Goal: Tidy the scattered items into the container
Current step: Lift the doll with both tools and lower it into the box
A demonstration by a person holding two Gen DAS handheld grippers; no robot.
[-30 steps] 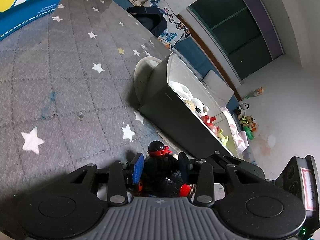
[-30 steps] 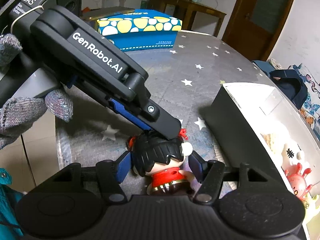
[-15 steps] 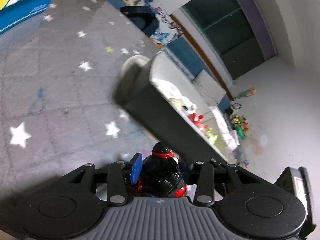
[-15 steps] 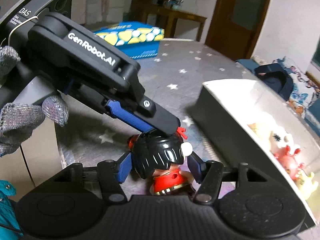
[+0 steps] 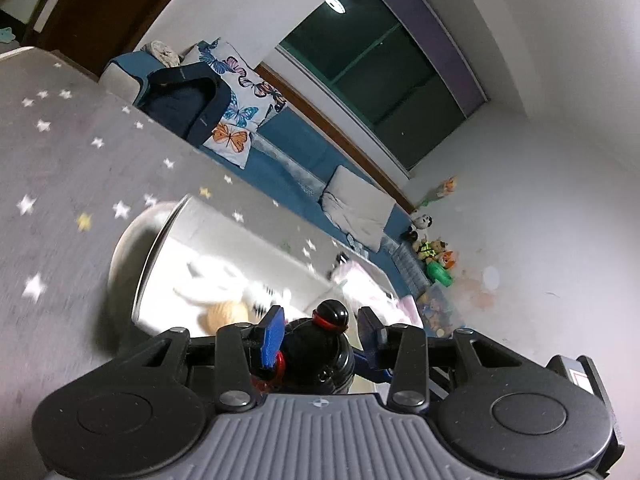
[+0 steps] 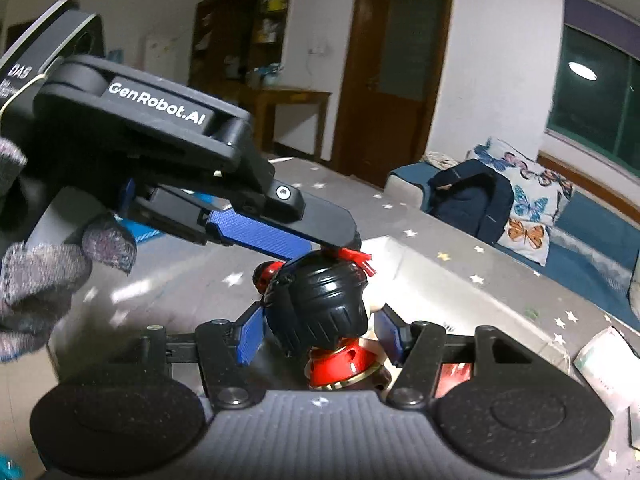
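A toy figure with black hair, a red headband and a red base (image 5: 320, 350) (image 6: 320, 312) sits between the fingers of both grippers. My left gripper (image 5: 322, 332) is shut on the figure; it also shows in the right wrist view (image 6: 304, 236), closed over the figure's head from above. My right gripper (image 6: 320, 332) is shut on the figure's sides. The figure hangs over the near rim of the dark box with white inside (image 5: 168, 248), which holds several soft toys (image 5: 216, 280).
The box stands on a grey star-patterned tabletop (image 5: 60, 168). A blue sofa with a butterfly cushion (image 5: 240, 120) and a dark backpack (image 5: 188, 100) lies beyond. Small toys (image 5: 436, 256) sit on the floor. A gloved hand (image 6: 44, 272) holds the left gripper.
Both grippers have lifted the figure off the tabletop and carried it toward the box, now over its rim. The view is blurred from motion.
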